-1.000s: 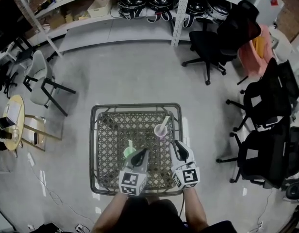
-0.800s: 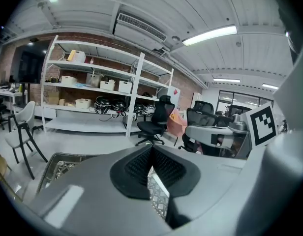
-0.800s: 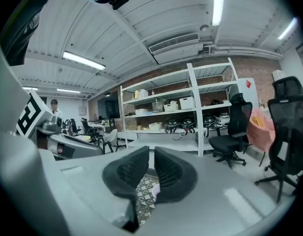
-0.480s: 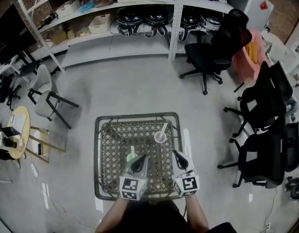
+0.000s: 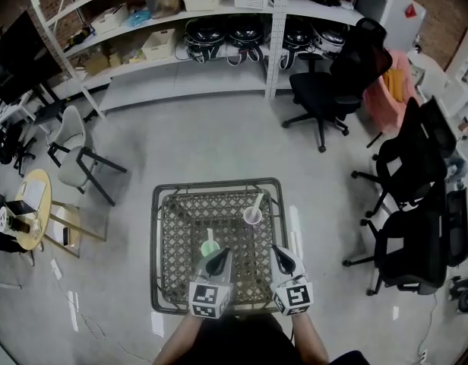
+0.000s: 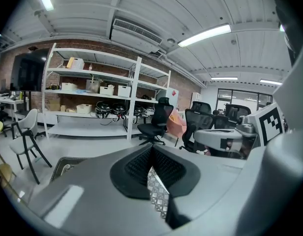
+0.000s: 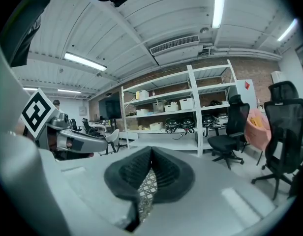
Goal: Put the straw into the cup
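1 green cup (image 5: pixel 208 248) ahead of left tongs (image 5: pixel 217 256), pale cup (image 5: pixel 253 216) beyond right tongs (image 5: pixel 279 252)

White metal shelving (image 5: pixel 181 82) spans the top edge; black wheeled office chairs (image 5: pixel 409 242) crowd the right; a round yellow side table (image 5: pixel 30 204) stands far left.

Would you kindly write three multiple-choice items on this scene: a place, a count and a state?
1. Where is the green cup? A on a shelf; B on the lattice table, just ahead of the left gripper; C on the floor.
2. How many cups stand on the table? A one; B two; C four.
3. The left gripper's jaws are: A wide apart; B shut on a straw; C shut, empty.
1 B: head view shows it there. 2 B: green cup plus pale cup. 3 C: pads meet, nothing between.
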Tool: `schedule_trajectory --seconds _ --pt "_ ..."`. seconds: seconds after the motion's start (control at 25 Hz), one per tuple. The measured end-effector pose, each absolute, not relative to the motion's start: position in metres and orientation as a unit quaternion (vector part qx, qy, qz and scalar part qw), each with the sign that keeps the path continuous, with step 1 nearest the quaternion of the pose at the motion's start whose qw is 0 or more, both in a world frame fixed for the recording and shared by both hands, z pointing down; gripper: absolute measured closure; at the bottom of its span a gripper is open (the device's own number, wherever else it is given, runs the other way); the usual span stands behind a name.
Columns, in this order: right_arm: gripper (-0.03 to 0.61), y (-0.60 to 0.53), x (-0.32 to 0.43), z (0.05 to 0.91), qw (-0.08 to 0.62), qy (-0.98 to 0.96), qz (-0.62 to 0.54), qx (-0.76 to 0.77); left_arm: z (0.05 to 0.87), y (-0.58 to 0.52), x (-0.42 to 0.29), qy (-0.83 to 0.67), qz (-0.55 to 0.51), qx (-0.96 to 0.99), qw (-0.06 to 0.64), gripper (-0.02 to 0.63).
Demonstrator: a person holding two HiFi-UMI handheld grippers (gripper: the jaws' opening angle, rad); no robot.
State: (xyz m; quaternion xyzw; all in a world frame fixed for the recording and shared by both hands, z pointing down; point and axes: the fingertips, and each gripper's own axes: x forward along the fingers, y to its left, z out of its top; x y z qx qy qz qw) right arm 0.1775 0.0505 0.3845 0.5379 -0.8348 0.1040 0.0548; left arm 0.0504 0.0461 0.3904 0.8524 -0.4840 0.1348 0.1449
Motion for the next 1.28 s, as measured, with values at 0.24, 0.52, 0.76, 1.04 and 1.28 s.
schedule_trajectory --seconds 0.24,0.52,0.76,1.04,1.28 --pt "0.575 0.057 0.178 0.383 0.068 -0.836 0.087 0.537 0.391 0.053 0.049 -0.487 0.134 0.851 0.142 0.609" --pt "0.575 0.063 0.176 0.384 0.065 -0.836 0.093 0.538 0.390 0.056 0.048 -0.485 0.131 0.852 0.145 0.609" --pt "0.575 0.066 0.175 0.383 0.062 -0.836 0.092 0.538 0.392 0.060 0.048 -0.483 0.133 0.853 0.146 0.608" --pt "0.575 0.069 0.174 0.383 0.063 -0.835 0.094 0.538 0.390 0.061 0.047 -0.483 0.133 0.854 0.140 0.609" --pt "0.575 0.072 0.172 0.382 0.062 -0.836 0.093 0.538 0.390 0.064 0.046 -0.481 0.131 0.856 0.141 0.609"
